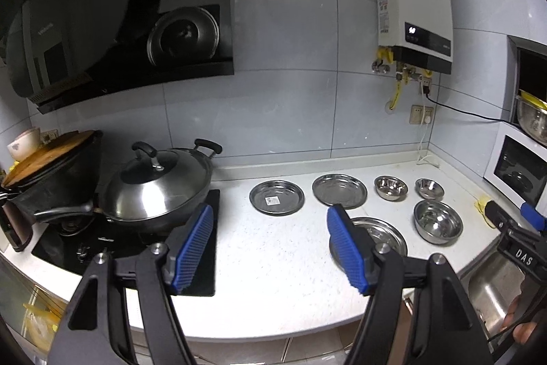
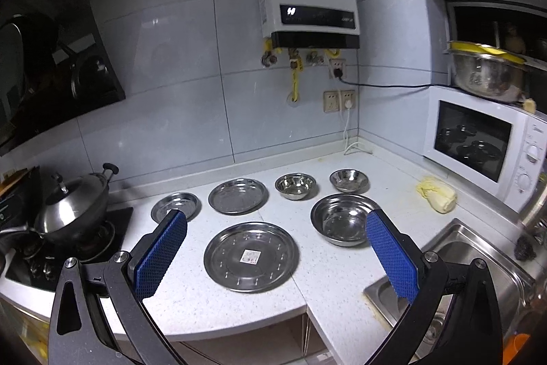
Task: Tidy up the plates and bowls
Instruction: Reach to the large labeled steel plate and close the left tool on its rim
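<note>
a white speckled countertop (image 2: pixel 191 289) carries six steel dishes. along its back edge, from the stove side toward the microwave corner: a small plate (image 2: pixel 176 207), a medium plate (image 2: pixel 238 196), a small bowl (image 2: pixel 295 185) and another small bowl (image 2: pixel 349 180), each apart from the next. nearer the front edge lie a large plate (image 2: pixel 251 256) with a sticker at its centre and, toward the sink (image 2: pixel 478 265), a large bowl (image 2: pixel 343 219), also apart.

the left gripper (image 1: pixel 270 250) hovers over the front of the countertop, blue pads spread wide, holding nothing. the right gripper (image 2: pixel 277 257) hovers above the large plate, its pads likewise spread wide and empty.

a lidded wok (image 1: pixel 159 185) sits on the black stove (image 1: pixel 191 276) at the countertop's left end. a microwave (image 2: pixel 485 142) stands at the right end, with a pale cabbage (image 2: pixel 437 194) in front of it.
</note>
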The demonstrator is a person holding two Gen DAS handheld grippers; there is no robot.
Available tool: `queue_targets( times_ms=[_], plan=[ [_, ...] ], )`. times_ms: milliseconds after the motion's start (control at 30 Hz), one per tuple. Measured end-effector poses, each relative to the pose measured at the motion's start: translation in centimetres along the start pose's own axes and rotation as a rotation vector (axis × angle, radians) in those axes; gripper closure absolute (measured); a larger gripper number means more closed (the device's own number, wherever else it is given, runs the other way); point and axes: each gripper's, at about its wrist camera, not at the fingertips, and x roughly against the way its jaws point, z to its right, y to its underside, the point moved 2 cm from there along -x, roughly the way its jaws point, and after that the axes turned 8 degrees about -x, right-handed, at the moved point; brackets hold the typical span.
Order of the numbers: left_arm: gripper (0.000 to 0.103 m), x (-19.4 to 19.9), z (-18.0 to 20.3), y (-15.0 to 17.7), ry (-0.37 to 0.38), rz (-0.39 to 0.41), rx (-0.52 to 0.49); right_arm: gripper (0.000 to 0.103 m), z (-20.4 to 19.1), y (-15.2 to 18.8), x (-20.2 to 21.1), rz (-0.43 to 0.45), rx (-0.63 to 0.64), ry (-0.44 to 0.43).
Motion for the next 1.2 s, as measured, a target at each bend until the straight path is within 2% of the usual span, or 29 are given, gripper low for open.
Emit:
queue_targets(
  times_ms=[67, 267, 400, 600, 767, 900, 1000, 1200],
  plan=[
    [0.035, -2.5, 0.9, -0.5, -0.006, -0.012, 0.004, 0.001, -0.1, -0.2, -2.0, -0.007, 0.020, -0.007],
    [0.035, -12.2, 5.2, -2.5, -0.033, -0.069, 0.033, 0.001, -0.2, -1.0, -11.9, -0.058, 0.089, -0.065],
    [0.035, -19.0, 8.7, -3.5, -0.031, -0.128, 0.027, 0.001, -0.1, -0.8, -19.4, -0.147, 0.129, -0.114],
    [0.035, -26.5, 12.1, -3.6, -0.057, -0.216, 0.003, 0.001, -0.4, 0.6, -26.1, -0.250, 0.176, -0.160],
    [0.035, -31.3, 13.5, -0.7, -0.026, -0.360, -0.032, 0.001, 0.1, 4.1, -29.5, -0.390, 0.181, -0.174],
    [0.035, -34.5, 14.3, 2.8, 0.021, -0.504, -0.086, 0.001, 1.0, 7.5, -30.9, -0.500, 0.176, -0.134],
    [0.035, -36.5, 15.0, 5.0, 0.090, -0.589, -0.111, 0.001, 1.5, 9.3, -31.7, -0.574, 0.152, -0.095],
    [0.035, -40.1, 16.2, 8.0, 0.216, -0.724, -0.161, 0.001, 2.2, 11.3, -33.4, -0.659, 0.081, -0.006]
  ],
)
